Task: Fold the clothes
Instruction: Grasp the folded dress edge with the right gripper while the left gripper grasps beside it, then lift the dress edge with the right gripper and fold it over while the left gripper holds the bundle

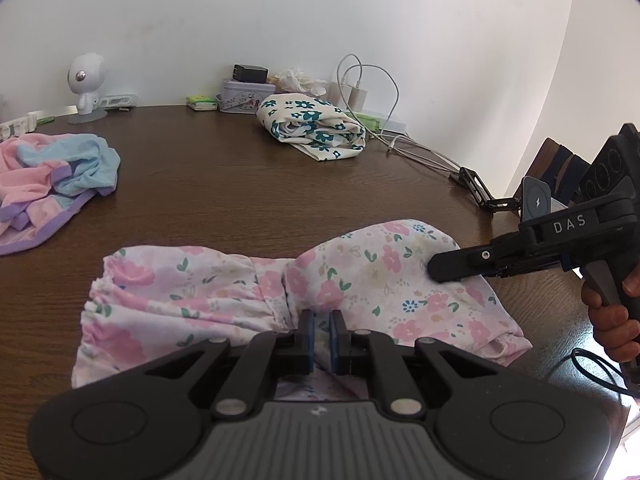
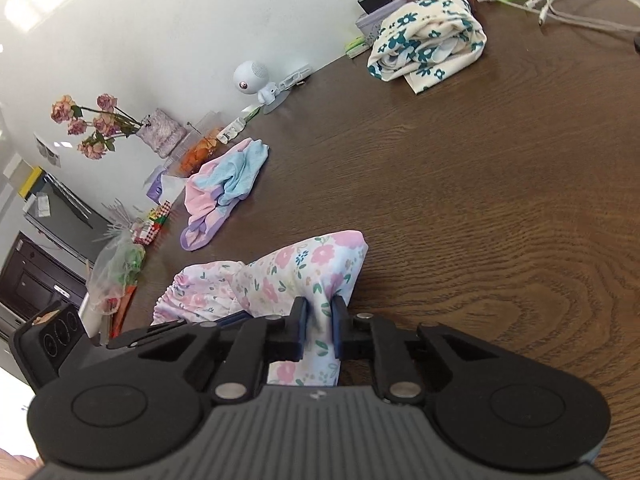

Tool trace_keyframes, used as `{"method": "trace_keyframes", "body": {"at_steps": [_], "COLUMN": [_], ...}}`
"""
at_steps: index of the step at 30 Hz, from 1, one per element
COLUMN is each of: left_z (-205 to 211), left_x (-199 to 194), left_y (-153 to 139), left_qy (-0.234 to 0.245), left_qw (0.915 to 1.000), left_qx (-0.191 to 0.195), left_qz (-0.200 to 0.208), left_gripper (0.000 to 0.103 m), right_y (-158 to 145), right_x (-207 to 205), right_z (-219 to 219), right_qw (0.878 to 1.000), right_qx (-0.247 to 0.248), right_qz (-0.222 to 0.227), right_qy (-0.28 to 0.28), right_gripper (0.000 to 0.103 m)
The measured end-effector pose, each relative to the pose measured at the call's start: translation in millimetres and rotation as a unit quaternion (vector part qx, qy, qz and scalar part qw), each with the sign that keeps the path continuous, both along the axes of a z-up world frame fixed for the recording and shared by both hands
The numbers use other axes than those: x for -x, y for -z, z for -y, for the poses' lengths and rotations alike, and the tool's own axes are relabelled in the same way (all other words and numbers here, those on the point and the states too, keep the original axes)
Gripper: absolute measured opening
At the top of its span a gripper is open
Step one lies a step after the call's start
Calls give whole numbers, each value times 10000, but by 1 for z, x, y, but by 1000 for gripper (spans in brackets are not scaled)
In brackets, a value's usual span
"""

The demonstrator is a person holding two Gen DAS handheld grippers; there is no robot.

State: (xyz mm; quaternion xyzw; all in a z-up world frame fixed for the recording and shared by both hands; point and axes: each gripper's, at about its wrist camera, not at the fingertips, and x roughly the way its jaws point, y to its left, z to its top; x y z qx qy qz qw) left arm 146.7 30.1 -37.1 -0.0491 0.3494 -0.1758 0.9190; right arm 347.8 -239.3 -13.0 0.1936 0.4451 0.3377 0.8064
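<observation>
- The pink floral garment (image 1: 248,292) lies at the near edge of the dark wooden table (image 1: 224,184).
- The left gripper (image 1: 323,334) is clenched on its fabric; the right gripper (image 2: 320,330) pinches a fold, apparently tight.
- A folded teal-flowered cloth (image 1: 314,126) sits toward the far edge, a pink-and-blue towel (image 1: 52,180) at the left edge.
- The white wall (image 1: 280,16) stands behind; the right gripper reads "DAS".

Pink floral garment (image 1: 240,292) lies rumpled at six o'clock on the table (gathered hems leftward); folded teal-flowered cloth (image 1: 312,126) at twelve; pink-blue heap (image 1: 52,184) at ten.
</observation>
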Motion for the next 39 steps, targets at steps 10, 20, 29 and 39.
{"method": "trace_keyframes", "body": {"at_steps": [10,20,29,39], "left_z": [79,96,104,86], "left_x": [-12,-13,-55,-10], "left_y": [-11,-31,-8,-32], "left_qy": [802,1713,1742,2527], "left_qw": [9967,9776,9762,9634], "left_qx": [114,-931,-1251,-816], "left_qz": [-75,798,311,373], "left_gripper": [18,24,5,13], "right_y": [-81,-111,-106,-108], "right_x": [12,26,30,22], "right_z": [8,-12,-25,-24], "right_qw": [9741,9387,9347,9331], "right_qx": [2116,3185,3254,3329], "right_qz": [771,1198,1241,1207], "right_qy": [-205,-551,-704,-632], "right_gripper": [11,11,11,11]}}
